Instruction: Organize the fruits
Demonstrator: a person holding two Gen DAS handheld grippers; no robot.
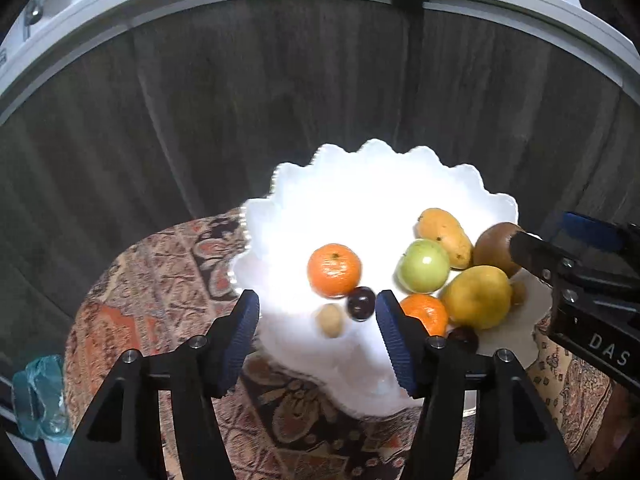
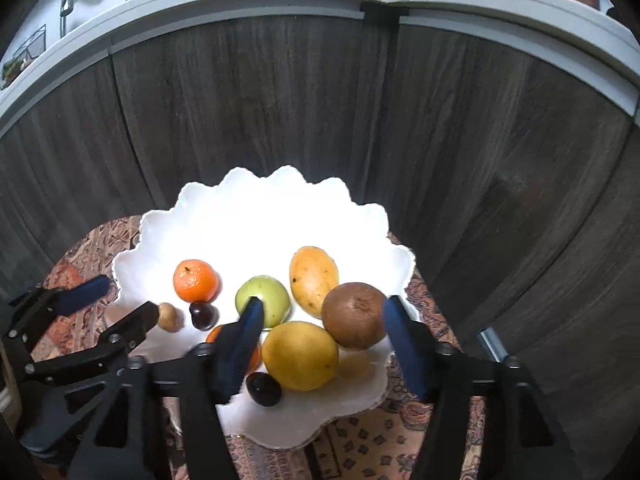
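Both tongs hang open and empty over a white scalloped serving bowl (image 2: 192,204) that stands on a patterned, rug-like cloth covering the surface (image 1: 132,280). Left tongs (image 1: 318,318) bracket a small dark plum (image 1: 361,303) and a small tan nut-like fruit (image 1: 329,320) near the bowl's front edge, touching neither. Right tongs (image 2: 324,316) straddle a brown round kiwi-like fruit (image 2: 354,315) and a large yellow citrus (image 2: 300,354). Also in the bowl are a green apple (image 2: 272,294), an orange-yellow mango (image 2: 313,280), two orange mandarins (image 2: 196,281), and a second dark plum (image 2: 264,389). Judging by this, the gathering looks nearly finished, with only regrouping left. White letters "DAS" show on the right tongs' body in the left view.
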